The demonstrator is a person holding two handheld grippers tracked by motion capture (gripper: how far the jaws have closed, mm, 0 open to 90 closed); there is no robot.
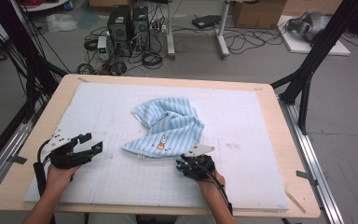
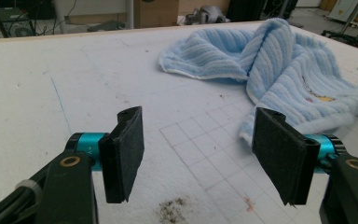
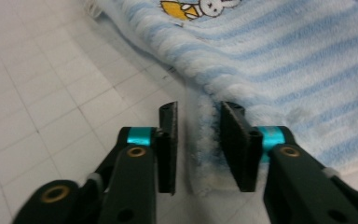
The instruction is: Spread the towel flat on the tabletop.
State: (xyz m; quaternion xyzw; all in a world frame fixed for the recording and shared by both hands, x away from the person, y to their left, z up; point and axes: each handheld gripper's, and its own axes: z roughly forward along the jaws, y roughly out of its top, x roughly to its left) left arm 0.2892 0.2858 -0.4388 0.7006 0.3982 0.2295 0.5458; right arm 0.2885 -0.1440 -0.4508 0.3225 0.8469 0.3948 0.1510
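Towel (image 1: 168,128), light blue with stripes and a little bunny patch, sits crumpled on the white gridded mat (image 1: 242,182) that covers the wooden table (image 1: 293,154), and its near edge is right at the tips of the right gripper (image 1: 185,161). From the right gripper view, a fluffy bit of the towel's hem (image 3: 205,140) runs straight up between the 2 black pads (image 3: 168,144), which stand close together with a narrow gap on each side of the fabric, so the cloth is between them but I can't see them actually pinching it yet. The bunny patch (image 3: 200,7) lies just ahead of that gripper and a bit to its left, and the rest of the striped cloth spreads ahead and off to its right. The left gripper (image 1: 89,143) is well apart from the towel, over bare mat, with the towel off to its right. In the left gripper view its 2 pads (image 2: 123,154) are spread wide with nothing between them, just the gridded mat underneath, and the towel is heaped up ahead and to the right, its closest fold near the right-hand pad. Both hands come in from the near edge of the table.
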